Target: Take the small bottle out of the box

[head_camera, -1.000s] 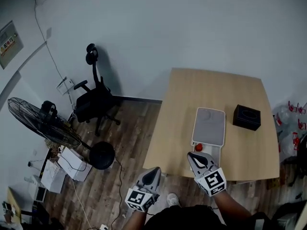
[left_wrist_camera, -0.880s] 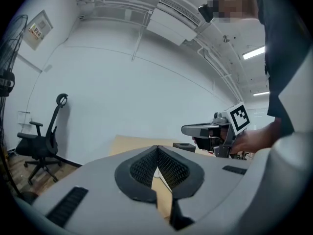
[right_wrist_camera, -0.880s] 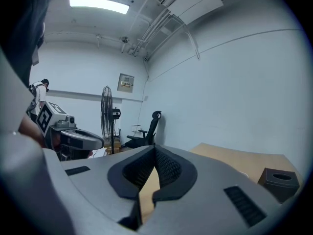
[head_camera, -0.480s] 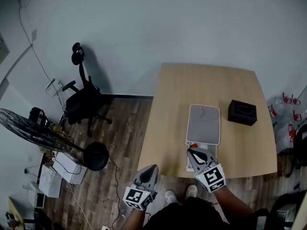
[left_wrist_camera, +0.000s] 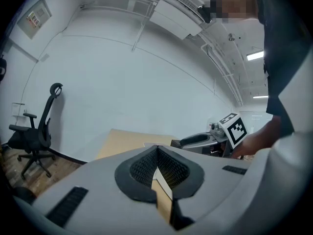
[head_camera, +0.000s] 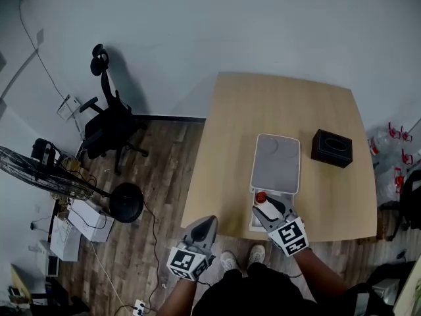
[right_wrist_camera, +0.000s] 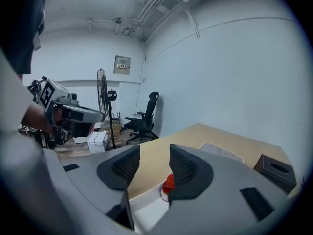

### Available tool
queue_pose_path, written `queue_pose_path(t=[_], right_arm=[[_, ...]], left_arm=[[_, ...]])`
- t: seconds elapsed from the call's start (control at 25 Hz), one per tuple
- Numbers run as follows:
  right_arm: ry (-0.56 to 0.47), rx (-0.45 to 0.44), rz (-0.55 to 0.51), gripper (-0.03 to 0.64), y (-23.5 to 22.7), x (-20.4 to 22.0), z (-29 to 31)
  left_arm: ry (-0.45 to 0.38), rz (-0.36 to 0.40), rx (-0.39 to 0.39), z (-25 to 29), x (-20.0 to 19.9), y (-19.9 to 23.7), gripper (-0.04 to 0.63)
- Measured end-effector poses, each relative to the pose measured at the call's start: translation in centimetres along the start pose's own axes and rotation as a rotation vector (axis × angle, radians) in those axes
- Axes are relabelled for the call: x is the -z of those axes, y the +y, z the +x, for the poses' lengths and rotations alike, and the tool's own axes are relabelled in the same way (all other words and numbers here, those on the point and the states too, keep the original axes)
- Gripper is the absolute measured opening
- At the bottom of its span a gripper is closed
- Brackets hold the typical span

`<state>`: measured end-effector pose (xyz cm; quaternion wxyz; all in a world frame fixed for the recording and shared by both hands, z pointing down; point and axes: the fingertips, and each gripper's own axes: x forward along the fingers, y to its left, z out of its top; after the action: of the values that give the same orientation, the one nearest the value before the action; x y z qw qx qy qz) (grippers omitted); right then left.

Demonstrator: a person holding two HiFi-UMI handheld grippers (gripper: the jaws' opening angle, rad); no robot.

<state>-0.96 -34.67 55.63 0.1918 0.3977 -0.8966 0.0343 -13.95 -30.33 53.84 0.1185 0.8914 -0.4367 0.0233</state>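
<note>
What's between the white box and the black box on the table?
Nothing. Only bare tabletop separates the white box from the black box, and they sit apart. The head view shows it best.

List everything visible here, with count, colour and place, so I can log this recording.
table: one, light wood, centre right.
white box: one, white, lid open, table's near edge.
small bottle: one, red cap, inside the white box.
black box: one, black, on the table, right of the white box.
office chair: one, black, floor at left.
fan: one, black, floor, far left.
white cartons: about two, floor beside the fan.
left gripper: grey, shut, empty, off the table's near edge.
right gripper: grey, jaws just been opening, nothing between them, over the white box.
</note>
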Motion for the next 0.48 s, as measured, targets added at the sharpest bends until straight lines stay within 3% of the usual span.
queue_pose_path(t=[0.16,0.48], right_arm=[[0.051,0.005,0.033,0.242,-1.2,2.9,1.2],[0.172,0.021,0.102,0.247,-3.4,8.6,4.4]], left_arm=[[0.018,-0.011,-0.011,0.4,0.5,0.1,0.012],[0.039,-0.022,-0.041,0.1,1.1,0.7,0.012]])
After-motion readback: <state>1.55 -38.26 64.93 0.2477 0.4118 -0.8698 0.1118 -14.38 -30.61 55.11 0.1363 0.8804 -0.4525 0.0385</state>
